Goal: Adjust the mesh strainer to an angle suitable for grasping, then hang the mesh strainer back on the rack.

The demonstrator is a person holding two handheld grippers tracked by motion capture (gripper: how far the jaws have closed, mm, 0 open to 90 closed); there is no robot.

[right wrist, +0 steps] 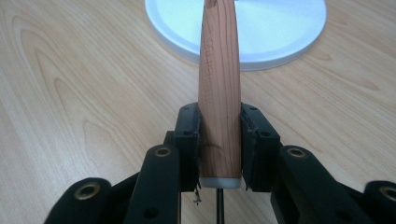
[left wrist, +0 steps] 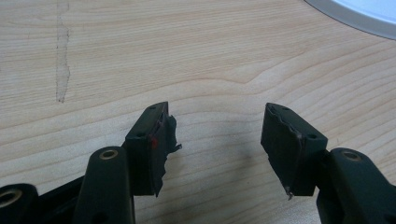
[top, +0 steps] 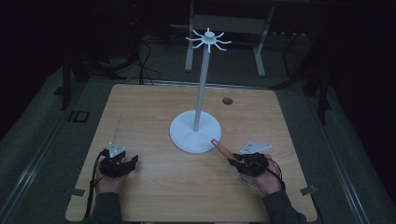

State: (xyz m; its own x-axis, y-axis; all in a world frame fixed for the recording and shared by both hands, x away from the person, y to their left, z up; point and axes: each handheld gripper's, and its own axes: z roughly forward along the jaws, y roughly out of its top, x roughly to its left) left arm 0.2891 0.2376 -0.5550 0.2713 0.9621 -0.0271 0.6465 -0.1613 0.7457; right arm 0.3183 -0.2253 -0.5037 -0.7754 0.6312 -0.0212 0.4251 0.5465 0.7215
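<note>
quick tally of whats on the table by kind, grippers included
black two-jaw grippers: 2 (left gripper, right gripper)
white round-based stand with hooked top: 1
wooden-handled tool: 1
total: 4

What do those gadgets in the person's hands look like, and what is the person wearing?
Each hand carries a black two-jaw gripper: the left gripper and the right gripper. Each has a grey three-cornered plate on top, brass-coloured rivets at the joints and a trailing black cable. The left gripper's pads look torn and ragged. The sleeves are dark grey-green.
</note>
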